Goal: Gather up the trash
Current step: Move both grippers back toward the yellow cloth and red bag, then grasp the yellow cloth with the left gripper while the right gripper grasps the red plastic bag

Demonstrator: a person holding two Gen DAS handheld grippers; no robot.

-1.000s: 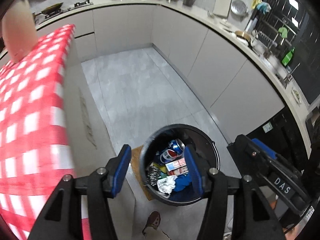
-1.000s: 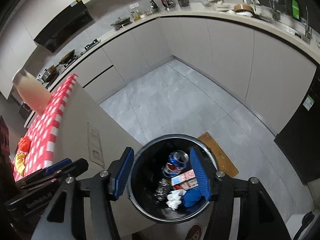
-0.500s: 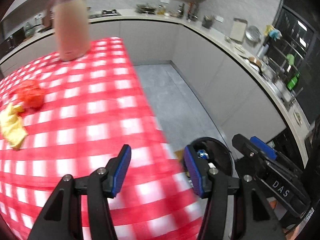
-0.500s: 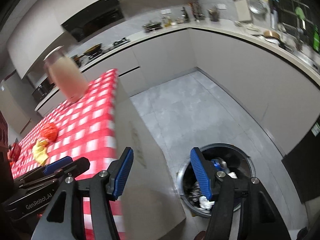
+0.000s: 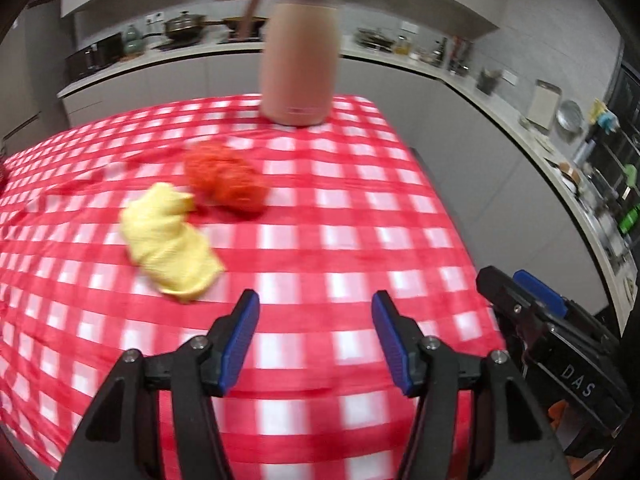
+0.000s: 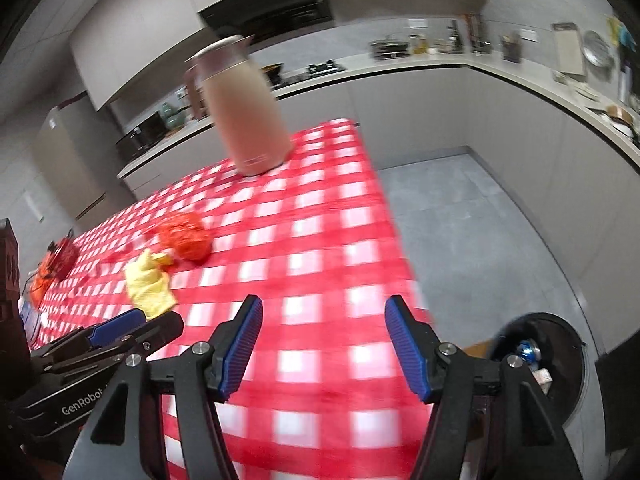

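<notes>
Yellow wad point(image 5: 170, 240) lies beyond left tongs point(image 5: 316, 344), leftward

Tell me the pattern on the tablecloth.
Red and white checks on the tablecloth; the left wrist view shows it best.

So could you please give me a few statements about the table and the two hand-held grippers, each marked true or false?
1. The left hand-held gripper holds the yellow wad. False: its jaws are open and empty.
2. The pink jug stands upright on the checked tablecloth. True.
3. The orange wad lies in the bin. False: it lies on the cloth beside the yellow wad.
4. The right hand-held gripper is empty. True.
</notes>
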